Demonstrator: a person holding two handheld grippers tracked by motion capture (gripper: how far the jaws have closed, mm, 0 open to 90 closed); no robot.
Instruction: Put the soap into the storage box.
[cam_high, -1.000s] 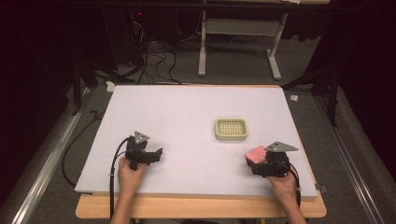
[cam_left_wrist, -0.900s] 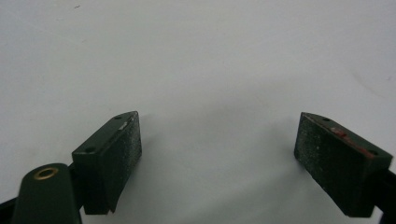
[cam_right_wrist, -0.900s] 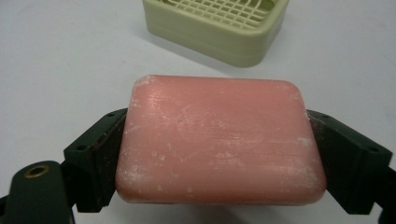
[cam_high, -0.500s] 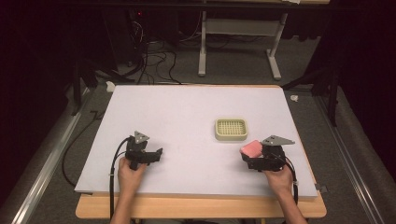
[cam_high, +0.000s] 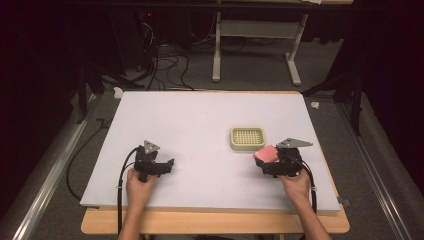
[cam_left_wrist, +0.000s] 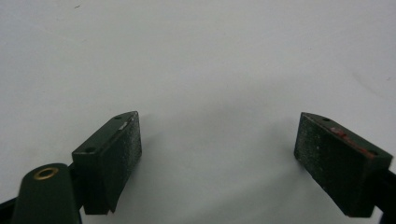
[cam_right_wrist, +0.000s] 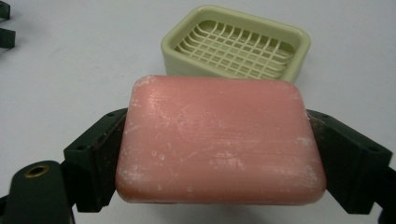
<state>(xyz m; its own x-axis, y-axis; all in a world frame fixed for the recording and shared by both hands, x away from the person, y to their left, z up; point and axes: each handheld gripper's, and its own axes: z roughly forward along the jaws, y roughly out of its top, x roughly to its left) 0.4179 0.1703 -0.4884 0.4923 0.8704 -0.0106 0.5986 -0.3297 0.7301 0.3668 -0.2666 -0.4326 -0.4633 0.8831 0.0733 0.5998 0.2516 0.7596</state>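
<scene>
In the high view, the left gripper is resting low on the white table, well apart from the right gripper, which is holding a pink soap bar just beside the pale green soap dish. In the left gripper view, the jaws are standing spread wide over bare table. In the right gripper view, the jaws are pinching the soap bar by its two ends, the slatted dish sitting just beyond it
</scene>
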